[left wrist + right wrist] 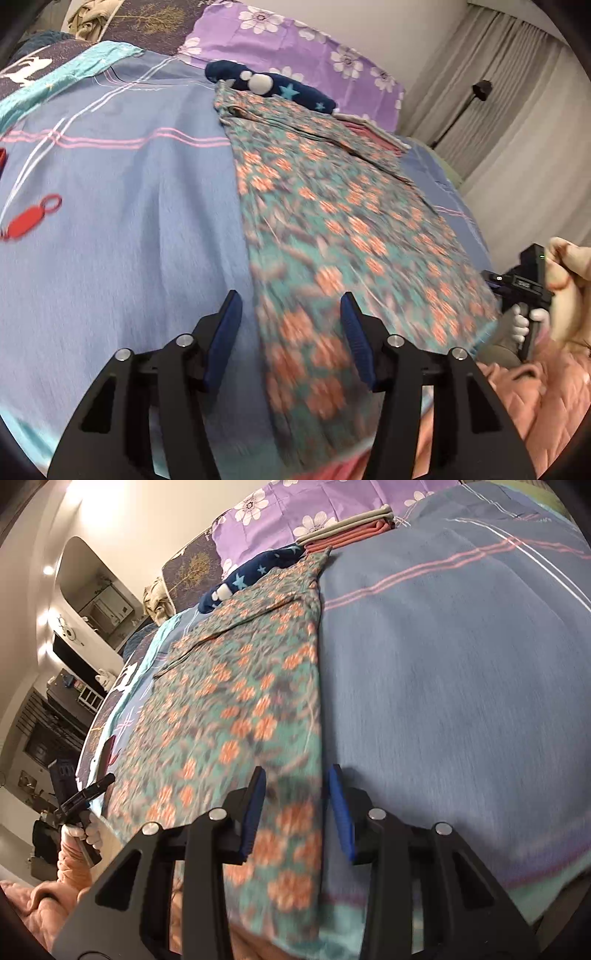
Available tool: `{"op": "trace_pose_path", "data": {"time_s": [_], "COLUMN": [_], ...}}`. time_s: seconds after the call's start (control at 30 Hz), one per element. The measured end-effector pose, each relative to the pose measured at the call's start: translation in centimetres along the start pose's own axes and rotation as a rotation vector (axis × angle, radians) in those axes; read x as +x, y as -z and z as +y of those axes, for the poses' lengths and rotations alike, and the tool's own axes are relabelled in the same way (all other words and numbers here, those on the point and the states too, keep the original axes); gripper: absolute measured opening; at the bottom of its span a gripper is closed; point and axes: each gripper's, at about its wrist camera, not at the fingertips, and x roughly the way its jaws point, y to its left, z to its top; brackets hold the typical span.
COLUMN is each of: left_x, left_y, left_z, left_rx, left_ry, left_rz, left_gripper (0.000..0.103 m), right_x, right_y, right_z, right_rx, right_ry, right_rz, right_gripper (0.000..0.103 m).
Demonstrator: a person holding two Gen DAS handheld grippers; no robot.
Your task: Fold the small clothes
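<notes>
A teal garment with orange flowers [332,229] lies spread flat and long on the blue bed sheet [129,221]. My left gripper [290,314] is open, hovering over the garment's near left edge. In the right wrist view the same garment [236,709] lies to the left, and my right gripper [295,786] is open over its near right edge. Neither gripper holds cloth. The right gripper also shows in the left wrist view [524,284] at the far right; the left gripper shows in the right wrist view [85,797] at the far left.
A navy star-print garment [273,86] lies at the far end of the floral one. Folded pink and grey clothes [351,530] sit beside it. Purple flowered pillows [295,40] lie behind. A red object [29,218] rests on the sheet at left. Curtains [517,110] hang at right.
</notes>
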Motion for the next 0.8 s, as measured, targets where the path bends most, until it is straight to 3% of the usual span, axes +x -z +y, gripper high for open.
{"op": "trace_pose_path", "data": {"time_s": [0.17, 0.23, 0.43, 0.67, 0.7, 0.73, 0.77, 0.8], "left_x": [-1.8, -1.9, 0.6, 0.1, 0.2, 0.4, 0.9, 1.4], "left_y": [2.0, 2.3, 1.2, 1.4, 1.3, 1.2, 0.8, 0.4], "left_z": [0.1, -0.3, -1.5, -2.6, -2.4, -2.2, -2.0, -1.8], "left_rx": [-0.064, -0.084, -0.071, -0.036, -0.044, -0.055, -0.081, -0.109], "left_ry": [0.115, 0.170, 0.225, 0.180, 0.177, 0.174, 0.166, 0.149], "left_rz": [0.015, 0.034, 0.041, 0.052, 0.049, 0.048, 0.052, 0.055], "left_gripper": [0.056, 0.056, 0.056, 0.054, 0.047, 0.033, 0.026, 0.018], "right_x": [-1.3, -1.1, 0.7, -1.4, -1.1, -0.7, -0.2, 0.0], "right_y": [1.4, 1.5, 0.3, 2.2, 2.1, 1.9, 1.5, 1.1], "right_z": [-0.3, -0.2, -0.2, 0.3, 0.3, 0.4, 0.6, 0.7], "right_rx": [0.030, 0.039, 0.071, 0.024, 0.027, 0.037, 0.057, 0.077], "right_ry": [-0.078, -0.122, -0.185, -0.138, -0.146, -0.160, -0.180, -0.199], "right_rz": [0.024, 0.027, 0.052, 0.062, 0.063, 0.064, 0.067, 0.070], "right_gripper": [0.036, 0.041, 0.041, 0.040, 0.041, 0.041, 0.034, 0.018]}}
